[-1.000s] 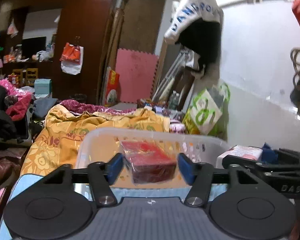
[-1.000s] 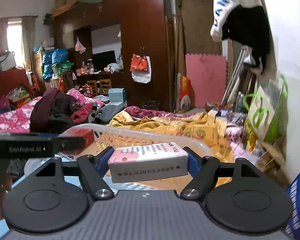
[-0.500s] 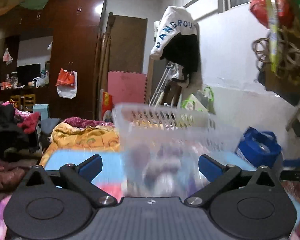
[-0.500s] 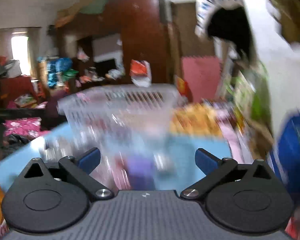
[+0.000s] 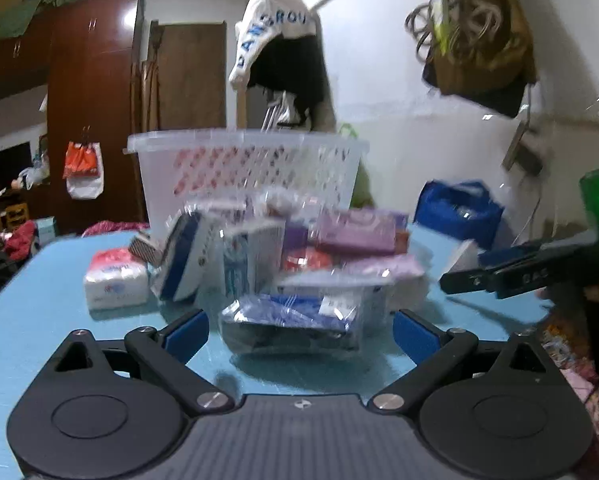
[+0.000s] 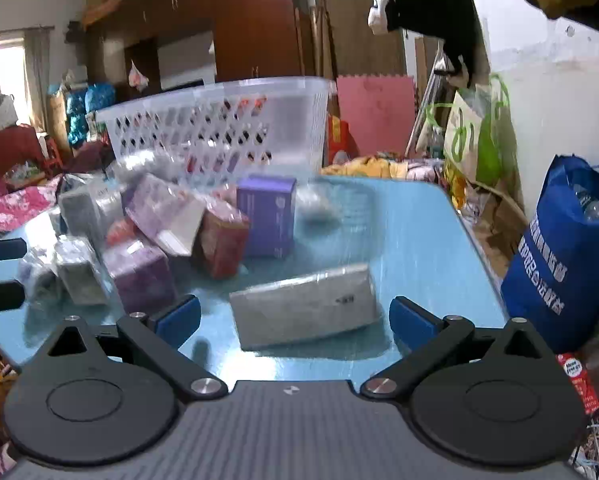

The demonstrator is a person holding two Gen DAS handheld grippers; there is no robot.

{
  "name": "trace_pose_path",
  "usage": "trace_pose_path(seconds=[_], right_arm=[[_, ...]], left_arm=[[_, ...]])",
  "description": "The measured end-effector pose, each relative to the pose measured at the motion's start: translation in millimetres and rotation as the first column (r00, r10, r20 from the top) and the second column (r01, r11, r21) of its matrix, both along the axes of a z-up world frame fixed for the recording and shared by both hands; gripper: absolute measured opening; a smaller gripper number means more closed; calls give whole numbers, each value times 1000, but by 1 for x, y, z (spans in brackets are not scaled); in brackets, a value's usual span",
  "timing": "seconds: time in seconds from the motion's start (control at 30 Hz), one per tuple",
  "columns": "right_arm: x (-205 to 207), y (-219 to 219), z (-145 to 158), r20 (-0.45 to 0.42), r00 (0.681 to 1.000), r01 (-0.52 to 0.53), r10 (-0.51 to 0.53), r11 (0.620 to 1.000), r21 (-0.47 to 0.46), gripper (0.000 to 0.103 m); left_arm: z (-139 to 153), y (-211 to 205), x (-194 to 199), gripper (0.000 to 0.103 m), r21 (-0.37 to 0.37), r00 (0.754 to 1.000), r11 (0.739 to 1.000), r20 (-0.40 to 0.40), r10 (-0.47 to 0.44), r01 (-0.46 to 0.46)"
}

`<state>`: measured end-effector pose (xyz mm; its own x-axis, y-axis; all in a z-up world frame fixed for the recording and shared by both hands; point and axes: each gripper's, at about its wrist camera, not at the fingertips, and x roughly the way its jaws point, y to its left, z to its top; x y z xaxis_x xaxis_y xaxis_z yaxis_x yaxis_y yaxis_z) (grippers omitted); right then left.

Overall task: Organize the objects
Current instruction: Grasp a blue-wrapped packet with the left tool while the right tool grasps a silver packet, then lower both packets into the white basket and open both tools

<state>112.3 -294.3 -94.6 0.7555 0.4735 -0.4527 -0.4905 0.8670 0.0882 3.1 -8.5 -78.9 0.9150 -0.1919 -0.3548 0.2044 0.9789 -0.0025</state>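
Note:
A clear slotted plastic basket stands at the far side of the blue table, also in the right wrist view. A pile of small wrapped boxes and packs lies in front of it. My left gripper is open, low over the table, with a blue clear-wrapped pack between its fingers. My right gripper is open around a grey flat pack. The right gripper shows at the left wrist view's right edge.
A white tissue pack lies left of the pile. A purple box stands upright mid-table. A blue shopping bag sits off the table's right edge. Wardrobe, bedding and hanging clothes fill the room behind.
Both grippers let go of their boxes, the left a red one and the right a white-pink one. They opened and dropped from above the basket to table height in front of the pile.

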Motion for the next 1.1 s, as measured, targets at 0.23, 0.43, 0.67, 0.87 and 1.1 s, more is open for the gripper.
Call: trace_pose_path(seconds=[0.23, 0.43, 0.67, 0.87, 1.1], right_arm=[[-1, -2, -1, 21, 1000, -4, 4, 1000, -4, 101], [-6, -9, -1, 38, 999, -32, 31, 999, 42, 81], [-20, -7, 3, 78, 994, -85, 79, 993, 83, 81], [-28, 4, 6, 109, 986, -137, 128, 987, 81, 81], [-23, -6, 15, 102, 985, -157, 142, 977, 147, 81]], left_arm=[[-11, 9, 10, 99, -53, 1000, 998, -4, 22, -22], [-13, 15, 3, 82, -57, 999, 998, 36, 5, -3], [-3, 26, -8, 82, -61, 994, 998, 109, 29, -23], [0, 34, -5, 82, -93, 994, 995, 101, 36, -27], [13, 40, -8, 82, -123, 991, 992, 127, 49, -33]])
